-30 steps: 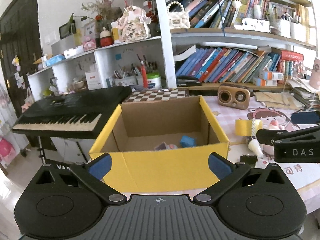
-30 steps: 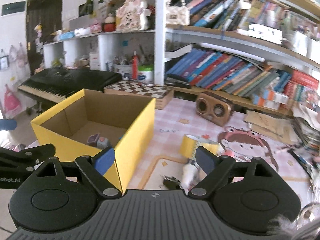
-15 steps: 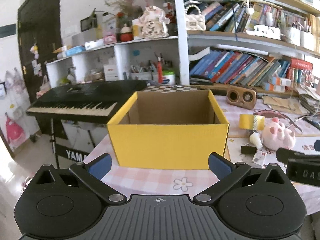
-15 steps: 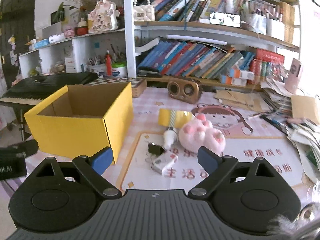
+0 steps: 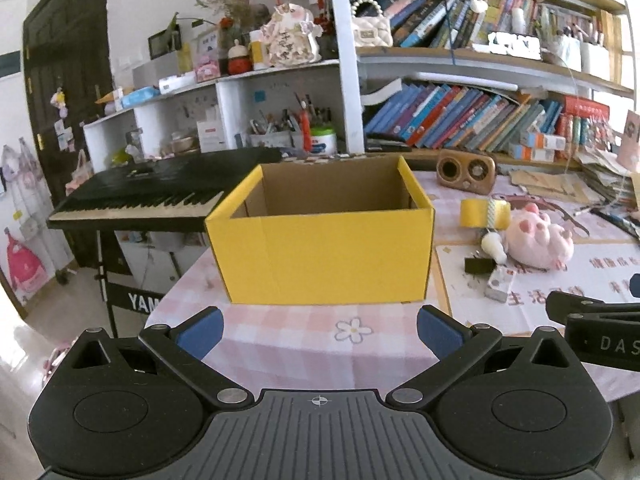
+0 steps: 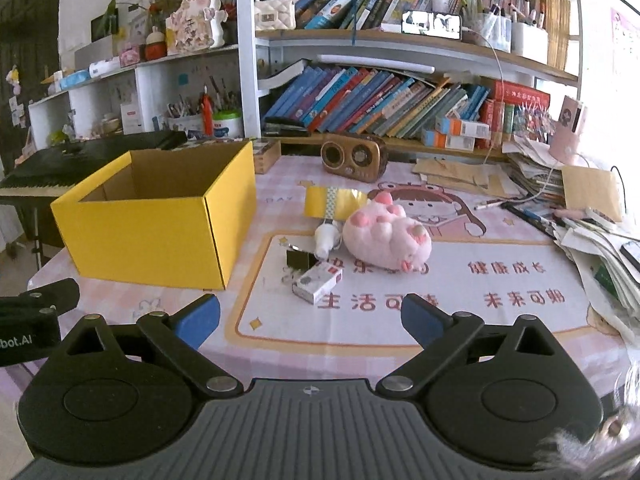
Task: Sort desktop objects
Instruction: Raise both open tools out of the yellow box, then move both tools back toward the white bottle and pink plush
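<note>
A yellow cardboard box (image 5: 324, 256) (image 6: 160, 216) stands open on the pink checked table. To its right lie a pink plush pig (image 6: 386, 236) (image 5: 538, 238), a yellow tape roll (image 6: 334, 202) (image 5: 484, 212), a small white bottle (image 6: 326, 236), a black binder clip (image 6: 300, 258) and a small white carton (image 6: 318, 280). My left gripper (image 5: 318, 326) is open and empty, in front of the box. My right gripper (image 6: 310, 318) is open and empty, in front of the small items.
A brown retro speaker (image 6: 354, 156) stands behind the items. Bookshelves (image 6: 400, 96) run along the back. A black keyboard (image 5: 160, 196) stands left of the table. Stacked papers (image 6: 592, 216) crowd the right edge.
Both grippers have pulled back and lowered away from the box. The box's inside is now out of sight, and the pig and small items have come into view.
</note>
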